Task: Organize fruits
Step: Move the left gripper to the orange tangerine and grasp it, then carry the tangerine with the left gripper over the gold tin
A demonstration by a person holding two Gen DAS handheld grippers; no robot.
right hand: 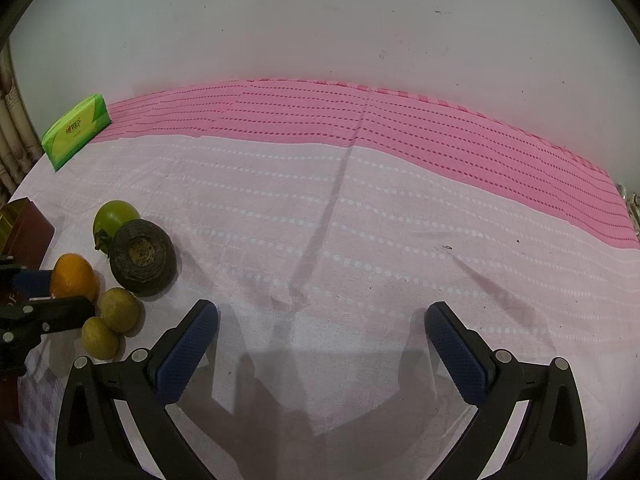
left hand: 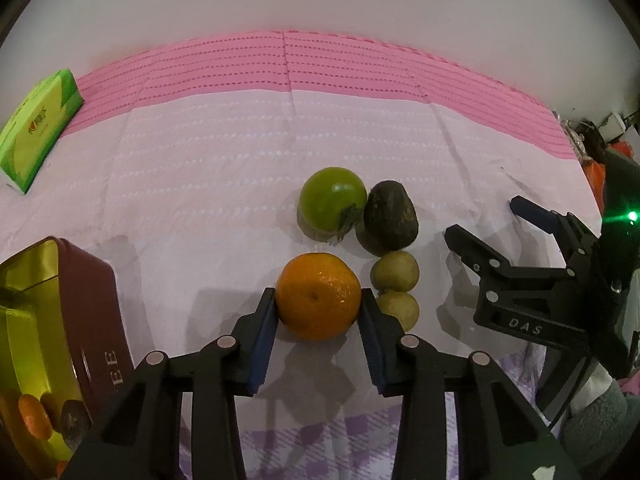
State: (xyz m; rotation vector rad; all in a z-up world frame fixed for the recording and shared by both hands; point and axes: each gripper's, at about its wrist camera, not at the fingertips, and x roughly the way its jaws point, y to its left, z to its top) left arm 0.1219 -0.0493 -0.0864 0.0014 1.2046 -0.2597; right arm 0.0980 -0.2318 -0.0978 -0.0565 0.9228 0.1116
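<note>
The left tongs [left hand: 319,312] are clamping the orange [left hand: 319,295], with one blue pad [left hand: 264,344] pressing on each side of the fruit, which is sitting on the pale cloth [left hand: 200,184] of the table. Just to the right of the orange two small yellow-green fruits [left hand: 395,271] are lying one behind the other, and the nearer one is touching the right pad. Behind the orange a green fruit [left hand: 332,202] and a dark brown fruit [left hand: 390,220] are resting side by side and touching each other. On the left a dark red tin [left hand: 94,304] with a gold inside is standing open; in it another small orange [left hand: 35,416] and a dark fruit are lying. Far on the left a green packet [left hand: 38,124] is lying near the pink stripe of the cloth.

The right tongs [right hand: 320,320] are standing wide apart and holding nothing, over the bare cloth, to the right of the group of fruits. In the left camera these tongs are showing at the right edge, and a grey sleeve [left hand: 600,432] is appearing under them.
</note>
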